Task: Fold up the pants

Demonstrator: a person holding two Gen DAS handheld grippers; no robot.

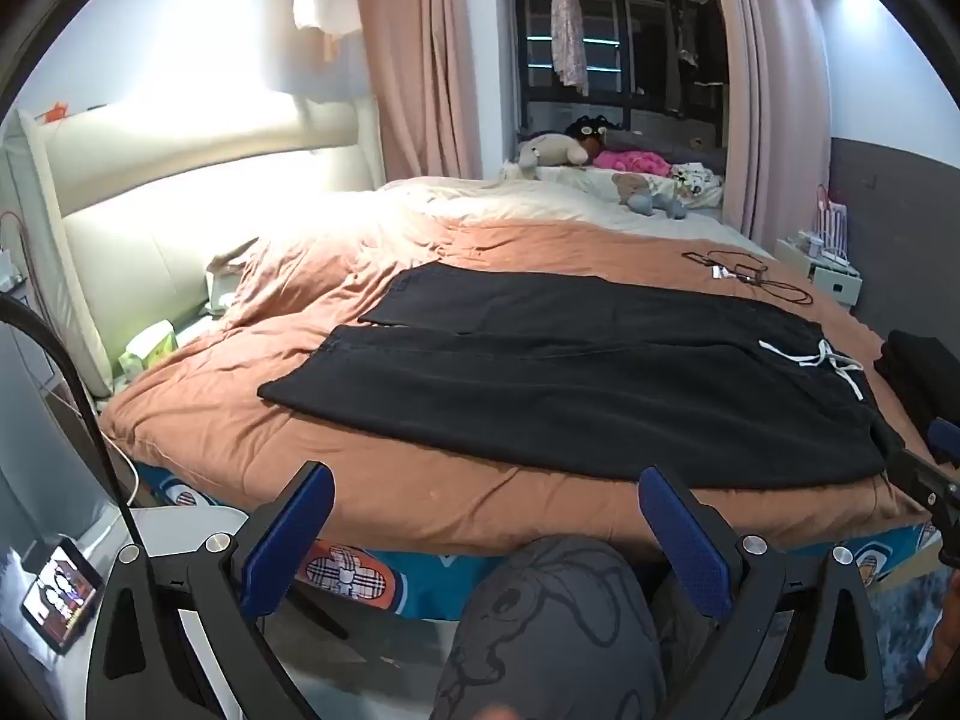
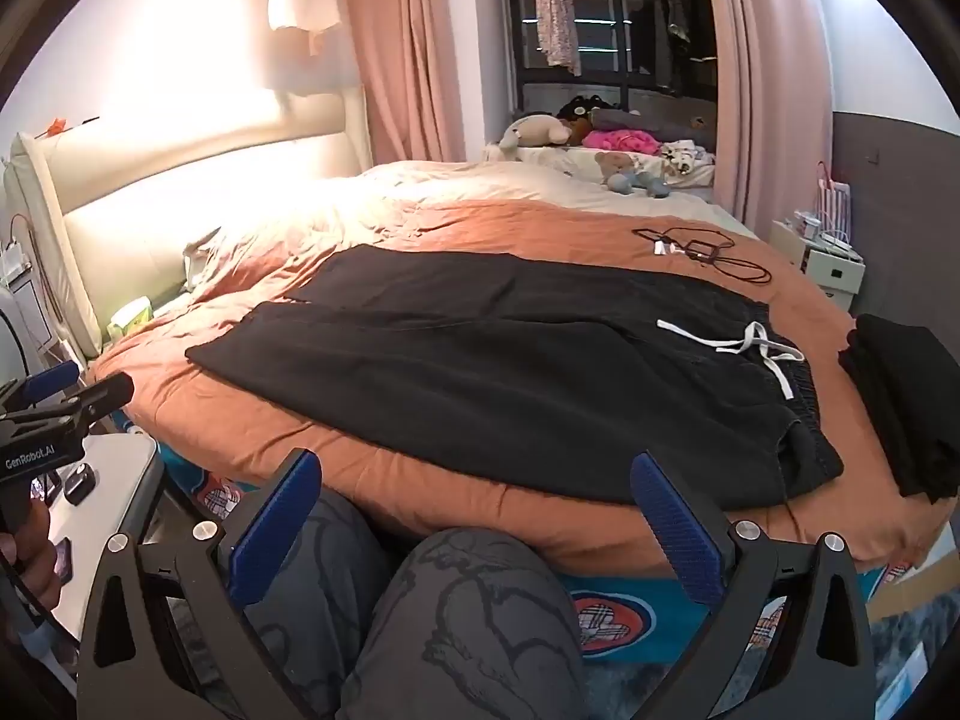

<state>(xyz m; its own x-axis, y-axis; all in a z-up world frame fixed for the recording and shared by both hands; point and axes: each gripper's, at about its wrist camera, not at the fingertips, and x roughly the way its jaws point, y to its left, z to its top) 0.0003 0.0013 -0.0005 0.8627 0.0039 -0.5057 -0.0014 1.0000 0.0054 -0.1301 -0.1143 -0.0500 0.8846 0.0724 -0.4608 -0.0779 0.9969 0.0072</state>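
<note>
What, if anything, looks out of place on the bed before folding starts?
A tangled dark cable lies loose on the orange duvet beyond the black pants, apart from them. The pants lie flat, their white drawstring loosely tied. Nothing looks damaged.

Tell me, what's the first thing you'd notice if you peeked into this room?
The big black pants spread flat across the orange quilt, their white drawstring at the right end. Next, the stuffed animals heaped at the far side by the pink curtains. Up close, both grippers, left and right, wait wide open at the bed's near edge, holding nothing.
</note>
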